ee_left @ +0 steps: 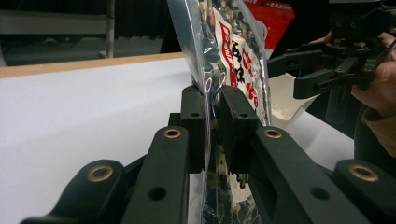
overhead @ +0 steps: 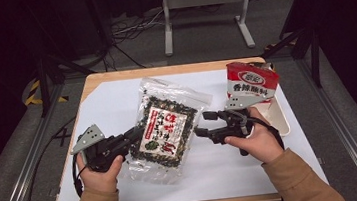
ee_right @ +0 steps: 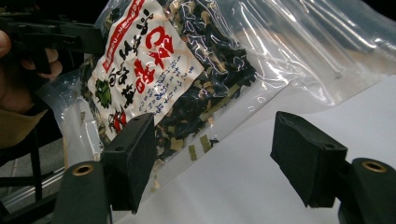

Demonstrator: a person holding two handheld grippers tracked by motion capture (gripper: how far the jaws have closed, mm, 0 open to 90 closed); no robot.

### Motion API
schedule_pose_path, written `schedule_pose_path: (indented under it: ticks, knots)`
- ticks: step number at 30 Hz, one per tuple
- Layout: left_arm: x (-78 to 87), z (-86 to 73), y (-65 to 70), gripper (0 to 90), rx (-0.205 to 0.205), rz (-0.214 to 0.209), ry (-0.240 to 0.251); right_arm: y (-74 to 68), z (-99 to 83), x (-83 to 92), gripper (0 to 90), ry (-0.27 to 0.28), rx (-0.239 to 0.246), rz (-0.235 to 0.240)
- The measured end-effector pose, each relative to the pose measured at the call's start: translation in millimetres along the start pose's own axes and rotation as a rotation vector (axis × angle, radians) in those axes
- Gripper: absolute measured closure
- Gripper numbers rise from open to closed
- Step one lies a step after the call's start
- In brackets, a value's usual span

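The left gripper (overhead: 132, 134) is pinching the left edge of the clear bag (overhead: 166, 127), its pads pressed together on the plastic film, as the left gripper view shows close up (ee_left: 212, 126). The bag (ee_left: 233, 60) is sitting mid-table on the white sheet (overhead: 107, 108), lifted along that held edge, with its printed label (overhead: 165, 129) facing up. It looks light and floppy to me: loose dried flakes (ee_right: 205, 84) in thin, slick film that will sag and let the contents slide, so the flat sealed margins seem the safest places to take hold, not the bulging middle. Just right of the bag the right gripper (overhead: 200, 124) is hovering with jaws spread wide, nothing between them, aiming at the bag's (ee_right: 196, 70) right edge. Farther right, a red packet (overhead: 251, 84) is standing in a white tray (overhead: 281, 115).
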State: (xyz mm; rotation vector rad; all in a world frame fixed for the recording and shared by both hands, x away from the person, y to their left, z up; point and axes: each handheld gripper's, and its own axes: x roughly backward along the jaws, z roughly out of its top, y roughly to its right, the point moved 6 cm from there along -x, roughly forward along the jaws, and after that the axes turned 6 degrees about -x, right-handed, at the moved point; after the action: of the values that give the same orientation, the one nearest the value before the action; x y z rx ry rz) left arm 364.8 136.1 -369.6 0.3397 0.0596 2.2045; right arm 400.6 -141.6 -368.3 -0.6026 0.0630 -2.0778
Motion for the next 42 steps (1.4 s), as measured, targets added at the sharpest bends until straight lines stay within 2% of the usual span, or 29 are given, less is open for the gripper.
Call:
schedule_pose_path:
  ticks: [6, 9, 13, 18, 21, 23, 24, 28, 30, 32, 35, 38, 42]
  knots:
    - [2.2, 2.5, 3.4, 80.5, -0.011, -0.013, 0.019, 2.2, -1.9, -2.9, 29.7, -0.011, -0.025, 0.002]
    - [0.7, 2.9, 6.1, 80.5, -0.025, -0.026, 0.022, 1.6, -1.1, -3.9, 29.7, -0.004, -0.043, 0.025]
    - [-1.7, 2.8, 10.9, 80.3, -0.052, -0.055, 0.024, -3.6, 2.4, -5.9, 29.8, 0.014, -0.062, 0.069]
    - [-5.5, 1.5, 14.4, 80.2, -0.062, -0.112, 0.032, -5.5, 4.0, -7.5, 32.2, 0.021, -0.066, 0.081]
    - [-8.0, -1.1, 14.8, 80.2, -0.068, -0.123, 0.024, -9.1, 5.4, -6.0, 43.0, 0.013, -0.094, 0.131]
    - [-9.4, -2.5, 14.6, 80.3, -0.071, -0.125, 0.016, -12.9, 6.5, -2.8, 56.3, -0.007, -0.093, 0.176]
    - [-10.1, -3.0, 14.4, 80.3, -0.075, -0.123, 0.013, -12.9, 6.5, -2.8, 56.3, -0.007, -0.093, 0.176]
    - [-10.4, -3.8, 13.5, 80.4, -0.074, -0.121, 0.010, -18.6, 8.1, 1.4, 66.9, -0.036, -0.066, 0.228]
    - [-10.1, -4.1, 13.2, 80.3, -0.060, -0.135, 0.013, -22.2, 9.7, 5.1, 72.3, -0.046, -0.069, 0.275]
    - [-10.9, -4.1, 12.3, 79.8, -0.065, -0.142, 0.018, -25.0, 11.5, 8.3, 75.4, -0.051, -0.078, 0.312]
    - [-12.6, -4.5, 11.6, 76.8, -0.063, -0.154, 0.026, -27.8, 15.1, 12.6, 76.2, -0.058, -0.052, 0.313]
    - [-13.4, -5.2, 8.7, 66.3, -0.080, -0.133, 0.020, -29.6, 18.2, 16.3, 76.4, -0.077, -0.034, 0.296]
    - [-11.4, -6.5, 3.7, 60.8, -0.071, -0.129, 0.002, -27.4, 20.5, 21.7, 76.4, -0.107, 0.000, 0.257]
